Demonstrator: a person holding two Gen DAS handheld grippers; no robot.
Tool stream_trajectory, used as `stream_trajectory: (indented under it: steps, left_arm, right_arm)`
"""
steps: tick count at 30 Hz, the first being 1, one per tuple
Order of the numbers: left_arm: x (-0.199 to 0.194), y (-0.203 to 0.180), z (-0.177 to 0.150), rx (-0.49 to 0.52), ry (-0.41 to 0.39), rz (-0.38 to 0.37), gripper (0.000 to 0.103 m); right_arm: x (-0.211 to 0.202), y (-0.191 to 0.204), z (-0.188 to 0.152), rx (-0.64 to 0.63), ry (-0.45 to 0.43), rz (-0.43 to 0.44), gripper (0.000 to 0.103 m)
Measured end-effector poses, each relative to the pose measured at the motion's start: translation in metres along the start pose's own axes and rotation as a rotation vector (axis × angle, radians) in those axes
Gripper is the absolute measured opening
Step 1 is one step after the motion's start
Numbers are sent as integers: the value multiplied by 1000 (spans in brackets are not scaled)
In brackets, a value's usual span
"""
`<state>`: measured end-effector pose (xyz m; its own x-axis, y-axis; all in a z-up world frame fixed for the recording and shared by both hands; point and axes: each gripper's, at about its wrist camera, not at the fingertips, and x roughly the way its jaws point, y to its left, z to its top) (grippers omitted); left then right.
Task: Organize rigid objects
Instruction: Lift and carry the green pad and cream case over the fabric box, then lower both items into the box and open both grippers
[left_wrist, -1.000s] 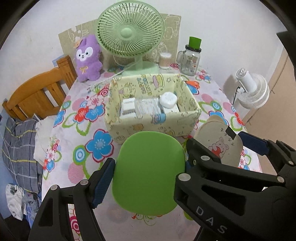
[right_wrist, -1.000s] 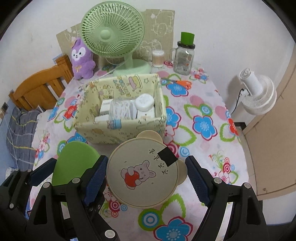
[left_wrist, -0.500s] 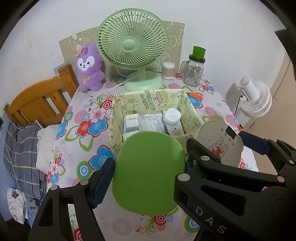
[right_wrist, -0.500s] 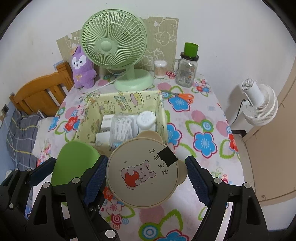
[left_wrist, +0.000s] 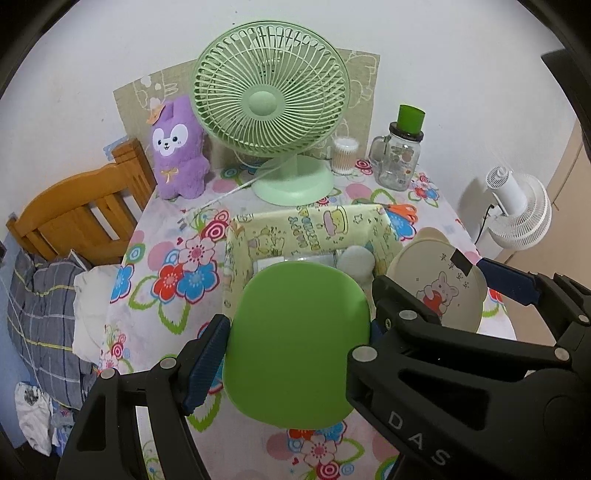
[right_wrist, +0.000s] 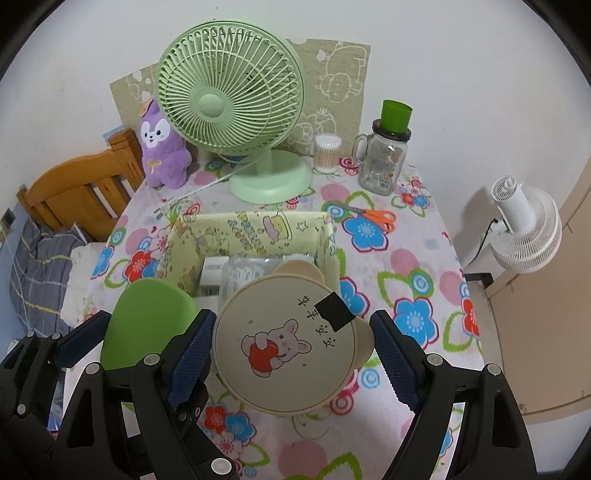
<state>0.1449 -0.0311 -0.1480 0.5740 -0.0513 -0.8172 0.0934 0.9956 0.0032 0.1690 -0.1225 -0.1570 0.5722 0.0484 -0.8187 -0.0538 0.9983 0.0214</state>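
My left gripper (left_wrist: 295, 343) is shut on a flat green rounded plate (left_wrist: 299, 343), held above the near table edge. My right gripper (right_wrist: 291, 347) is shut on a round beige lid with a bear print (right_wrist: 288, 343), just to the right of it. Both also show in the other view: the green plate (right_wrist: 147, 321) and the beige lid (left_wrist: 439, 284). Beyond them sits a yellow fabric storage box (right_wrist: 251, 229) (left_wrist: 306, 229) holding small white boxes and a white round case (left_wrist: 354, 258). Both held items partly hide the box's near side.
A flowered tablecloth (right_wrist: 406, 258) covers the table. At the back stand a green desk fan (right_wrist: 236, 110), a purple plush (right_wrist: 159, 147), a cotton-swab cup (right_wrist: 327, 153) and a glass jar with green lid (right_wrist: 386, 155). Orange scissors (right_wrist: 373, 216) lie right of the box. A wooden headboard (left_wrist: 81, 206) is left, a white fan (right_wrist: 524, 229) right.
Both grippers have pulled back and up from the yellow box with their items still held; the box looks farther and smaller, and more of the table and back wall shows.
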Motion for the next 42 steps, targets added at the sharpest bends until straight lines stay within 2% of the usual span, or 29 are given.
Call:
stream_trajectory:
  steps: [19,35,42]
  left_arm:
    - [61,12,27,-20,45,15,79]
    - [97,19,28,-25,99,44,79]
    - [101,19,29,-22,99,38,79]
  right_arm:
    - [66,7,31,-34,54,20,85]
    - [115,9,31,10,118,84,86]
    - [117,7,32,22,116,75,91]
